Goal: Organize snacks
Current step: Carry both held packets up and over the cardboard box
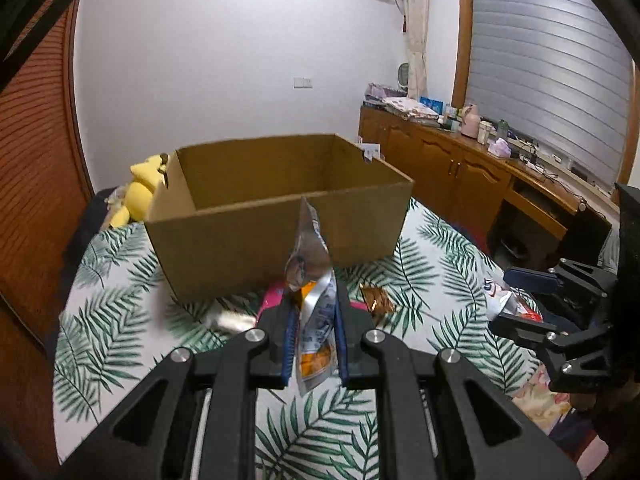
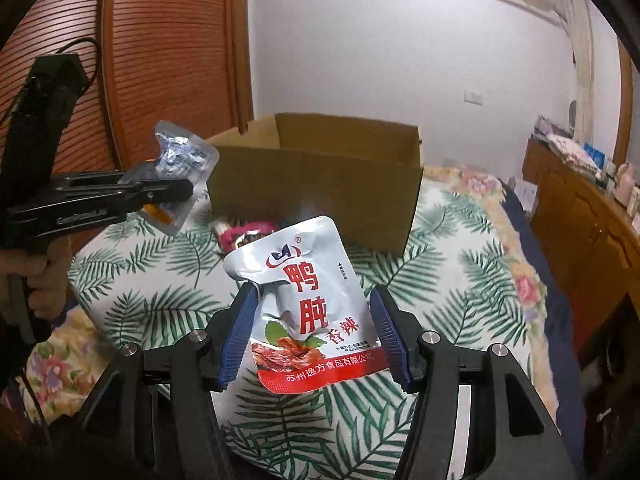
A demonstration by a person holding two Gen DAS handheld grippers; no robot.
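- Two handheld grippers, each carrying a snack pouch, are raised above a bed with a green palm-leaf sheet [image 1: 120,280].
- Left gripper [image 1: 312,312]: its blue-padded jaws are clenched tight on a crumpled silver and orange pouch [image 1: 310,264], which stands on edge between them. From the right wrist view this same gripper [image 2: 176,192] appears at the left, with a hand [image 2: 36,280] on its grip.
- Right gripper [image 2: 316,328]: its jaws stand about half apart and grasp a flat silver pouch with red lettering [image 2: 308,304] by its two side edges, the printed face turned toward the camera.
- An open cardboard box [image 1: 276,216] sits on the bed beyond both grippers; what can be seen of its inside looks bare.
- More snacks lie on the sheet against the near wall of the box: a pink packet [image 2: 248,232] and a small brown packet [image 1: 376,300].
- A yellow plush toy [image 1: 140,188] lies just beside the box's left end.
- A wooden cabinet [image 1: 460,168] runs along the wall at the right.
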